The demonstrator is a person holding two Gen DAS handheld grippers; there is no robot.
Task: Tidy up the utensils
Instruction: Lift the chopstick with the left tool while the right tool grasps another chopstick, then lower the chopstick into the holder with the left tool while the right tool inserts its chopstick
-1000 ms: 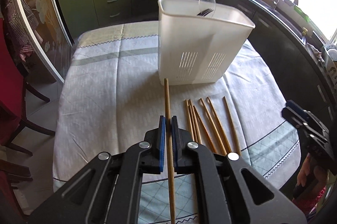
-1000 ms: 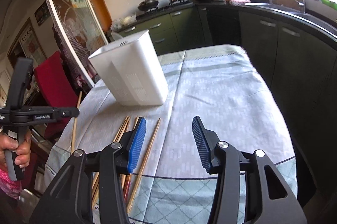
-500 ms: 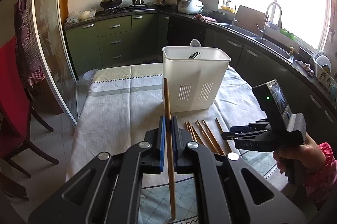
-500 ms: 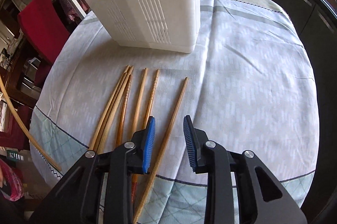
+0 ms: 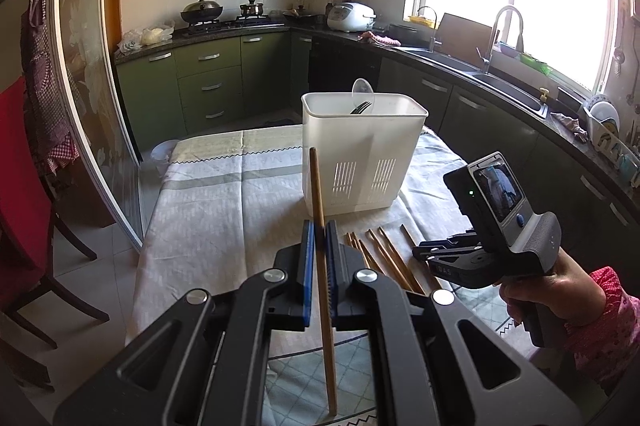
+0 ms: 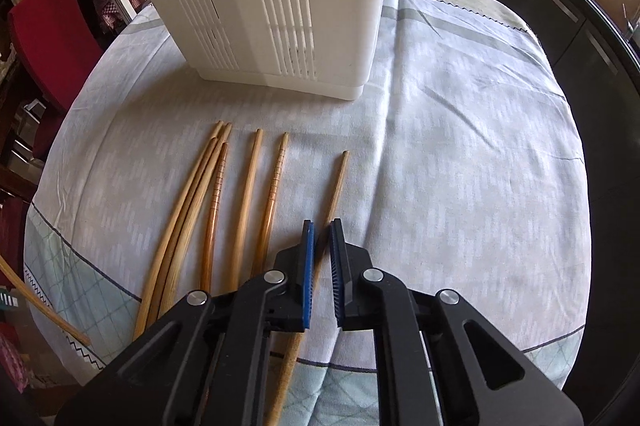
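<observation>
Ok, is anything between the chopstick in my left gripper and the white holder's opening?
Nothing visible blocks it. The chopstick in the left gripper points toward the white holder, with only tablecloth between. A spoon and fork occupy the holder's back.

I can read very little from here. On the side of the right gripper point(image 5: 420, 253), as my left wrist camera shows it, pale letters stand on the black body, and I make out "DAS" with nothing legible after it. The small screen on the unit mounted above that gripper shows a picture only, no characters I can read. The rice cooker point(image 5: 351, 17) on the far counter has a dark panel on its front, but it is too small to tell. My right wrist camera shows no writing anywhere.
</observation>
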